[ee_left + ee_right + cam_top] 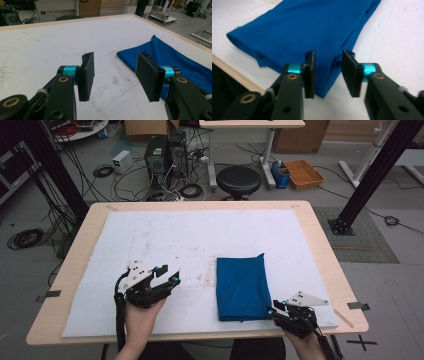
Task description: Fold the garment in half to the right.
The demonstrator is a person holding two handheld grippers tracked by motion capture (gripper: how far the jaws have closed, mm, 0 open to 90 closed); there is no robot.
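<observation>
Centrally on the near right part of the white mat [165, 240] lies a folded blue cloth [241, 289], a tall rectangle whose near edge reaches almost to the mat's front border. The mat covers most of a light wooden table [320, 245], and its surface carries faint dirt marks left of the cloth.

The right gripper [278, 310] sits at the cloth's near right corner, held by a hand at the bottom edge of the high view, with its grey three-cornered plate [305, 299] on top. In the right gripper view [327, 72] its two black jaws stand a moderate gap apart, and the corner of the blue cloth [312, 30] lies below and between them. The pads do not press on the fabric; whether the tips touch it cannot be told. A hemmed edge of the cloth runs along the left of that view, near the table's wooden rim.

The left gripper [167, 276] rests well left of the cloth, over bare mat, held by the person's left hand [142, 312]. In the left gripper view [115, 75] its jaws stand wide apart with nothing between them, only stained white mat [50, 45] beneath. The blue cloth [175, 57] lies just beyond the right-hand jaw there.

On the floor past the table stand a black round stool [238, 181] and tangled cables.
</observation>
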